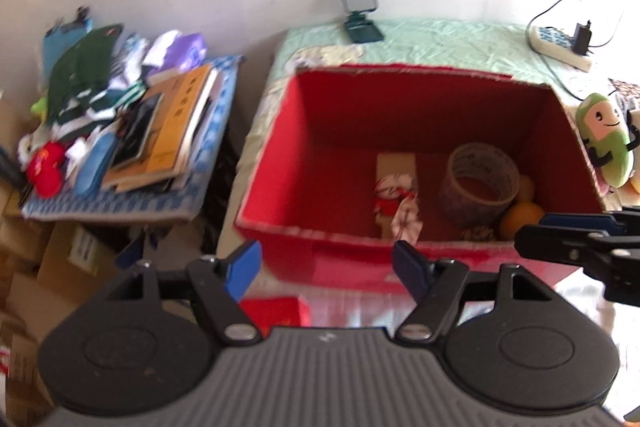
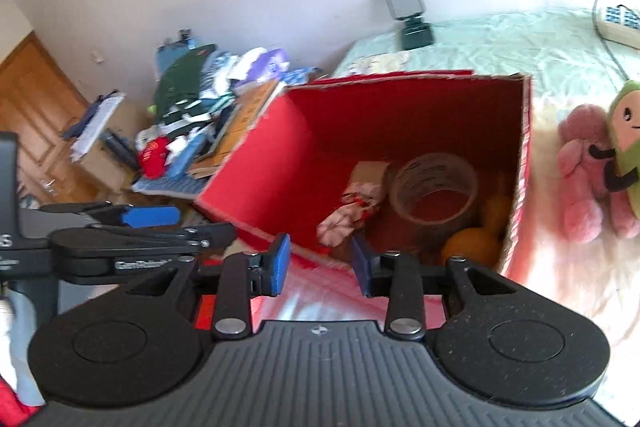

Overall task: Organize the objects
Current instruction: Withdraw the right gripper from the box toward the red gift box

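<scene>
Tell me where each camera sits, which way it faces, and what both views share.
Left wrist: sits on the left gripper, looks down into the open red cardboard box; the right gripper enters at the right edge.
Right wrist: sits on the right gripper, faces the same box from the other side; the left gripper shows at left.
Shared: the box, the clear tape roll, the green plush toy.

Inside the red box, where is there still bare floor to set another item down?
Free: the red box floor's left half, between its left wall and the patterned packet. Crowded: the right side, with the tape roll and orange balls against the right wall.
</scene>
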`<state>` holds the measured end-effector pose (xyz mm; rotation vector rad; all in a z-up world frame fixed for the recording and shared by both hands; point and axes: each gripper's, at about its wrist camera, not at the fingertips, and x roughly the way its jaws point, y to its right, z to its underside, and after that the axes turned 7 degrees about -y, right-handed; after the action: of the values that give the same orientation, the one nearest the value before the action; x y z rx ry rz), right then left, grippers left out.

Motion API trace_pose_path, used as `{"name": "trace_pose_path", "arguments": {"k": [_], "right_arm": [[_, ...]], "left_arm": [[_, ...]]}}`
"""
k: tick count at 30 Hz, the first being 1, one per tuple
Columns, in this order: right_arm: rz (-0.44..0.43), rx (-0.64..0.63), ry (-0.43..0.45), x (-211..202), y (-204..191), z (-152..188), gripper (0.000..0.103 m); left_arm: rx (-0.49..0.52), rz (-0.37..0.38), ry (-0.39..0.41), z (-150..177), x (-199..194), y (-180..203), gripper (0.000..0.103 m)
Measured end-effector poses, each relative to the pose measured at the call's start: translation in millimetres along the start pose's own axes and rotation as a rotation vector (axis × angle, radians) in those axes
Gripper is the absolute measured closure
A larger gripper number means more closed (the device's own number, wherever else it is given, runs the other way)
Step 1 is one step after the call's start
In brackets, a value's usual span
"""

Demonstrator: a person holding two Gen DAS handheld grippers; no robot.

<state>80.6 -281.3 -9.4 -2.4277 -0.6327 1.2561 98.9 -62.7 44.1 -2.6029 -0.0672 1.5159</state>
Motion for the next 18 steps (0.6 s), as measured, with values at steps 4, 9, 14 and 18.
{"name": "trace_pose_path", "arguments": {"k": [4,9,14,18], "right_arm": [[-0.061,-0.017,-0.027,1.6,-11.1,8.8,0.064],[-0.081,-0.023,-0.077,17.0,-27.1,20.8,0.063],[-0.047,0.018,-0.122,40.7,-38.0,31.4,0.06],[-0.039,0.077,-0.164,61.0,-43.2,35.9,0.059]], "left_arm": [[-0.037,-0.035,-0.028,18.5,-2.7,-8.7,0.027],[-0.068,-0.037,-0.07,37.0,3.1,-25.7,0.026],[-0.063,-0.019,-0.1,49.7,16.3,-47.0,0.026],[-0.065,0.047,-0.131,64.6,25.9,-71.6,0.023]]}}
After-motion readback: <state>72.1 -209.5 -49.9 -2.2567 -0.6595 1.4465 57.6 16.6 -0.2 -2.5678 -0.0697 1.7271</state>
